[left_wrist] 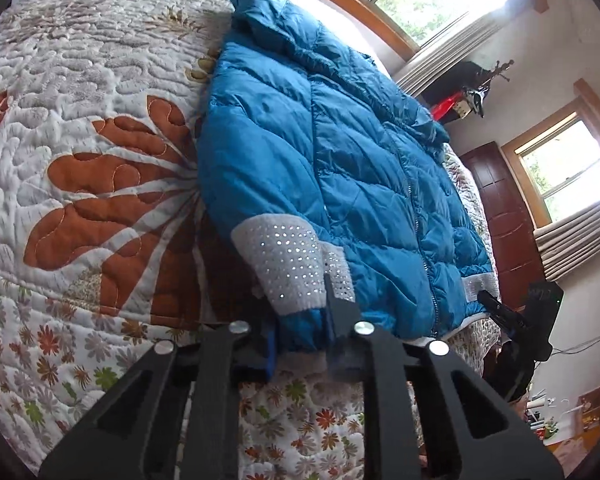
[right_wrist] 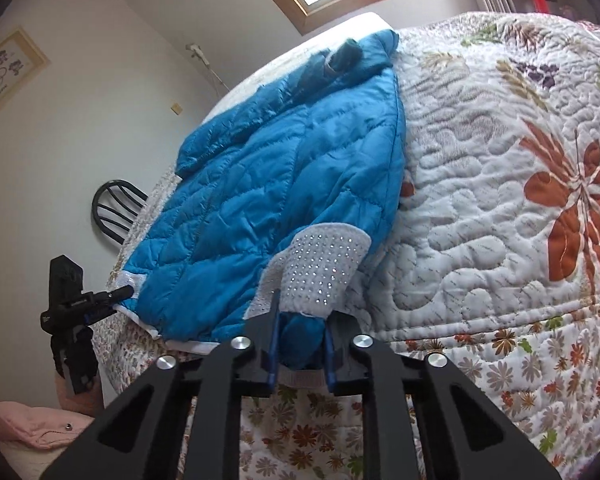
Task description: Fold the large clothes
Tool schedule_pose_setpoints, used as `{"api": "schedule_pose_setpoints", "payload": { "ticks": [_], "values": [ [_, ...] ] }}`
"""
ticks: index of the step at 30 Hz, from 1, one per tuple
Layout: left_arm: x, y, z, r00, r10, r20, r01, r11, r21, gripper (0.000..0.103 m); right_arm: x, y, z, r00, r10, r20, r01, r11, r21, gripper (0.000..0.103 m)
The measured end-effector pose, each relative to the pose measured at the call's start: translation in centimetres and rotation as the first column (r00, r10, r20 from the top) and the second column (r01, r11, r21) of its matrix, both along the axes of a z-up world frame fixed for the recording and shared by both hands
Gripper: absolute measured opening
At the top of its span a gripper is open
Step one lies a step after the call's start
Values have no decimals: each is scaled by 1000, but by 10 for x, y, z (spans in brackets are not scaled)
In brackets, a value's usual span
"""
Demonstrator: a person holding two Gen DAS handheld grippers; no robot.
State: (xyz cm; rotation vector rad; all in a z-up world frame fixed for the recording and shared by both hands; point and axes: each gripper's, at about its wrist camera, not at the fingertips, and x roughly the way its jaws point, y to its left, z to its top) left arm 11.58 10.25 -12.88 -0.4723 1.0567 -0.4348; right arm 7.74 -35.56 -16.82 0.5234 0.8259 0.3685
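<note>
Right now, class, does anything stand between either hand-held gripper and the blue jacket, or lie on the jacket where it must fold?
Nothing visible does. The left hand-held gripper and right hand-held gripper are each already shut on the blue jacket's near edge. Nothing lies on top of it or on the quilt beside it.

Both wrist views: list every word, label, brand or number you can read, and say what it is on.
None can be read.
Framed picture on the wall: a line of print under its figures, too blurred.
Right gripper body: faint marking, too small.
Blue jacket: no lettering shows.
</note>
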Motion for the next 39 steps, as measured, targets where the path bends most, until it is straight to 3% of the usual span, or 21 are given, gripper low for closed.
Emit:
{"api": "schedule_pose_setpoints", "payload": {
  "ticks": [8,12,16,21,24,29,33,39],
  "values": [
    [-39,8,22,995,-55,78,56,998,-10,12,-46,2,22,995,18,95,-15,999,-31,12],
    [-65,9,14,992,-71,101,71,997,6,12,-69,11,14,996,14,93,-7,997,-74,12],
    [-69,11,3,991,-51,127,54,998,-16,12,-68,6,0,997,-17,78,19,1000,-23,12],
    [-66,12,37,970,-65,234,75,997,-33,12,-63,0,38,984,-14,179,15,1000,-6,11],
    [-52,5,65,953,-81,292,94,995,-31,12,-46,-2,71,973,3,230,2,1000,-21,11],
    [0,-3,116,929,-89,359,108,994,-33,12,7,-9,121,971,35,237,-24,998,-50,11],
    [59,-3,143,931,-61,361,96,992,-80,12,69,-22,153,981,35,191,-31,999,-26,11],
    [144,-15,164,934,-9,358,43,995,-88,12,158,-28,176,991,10,133,-5,999,-37,11]
  ]
}}
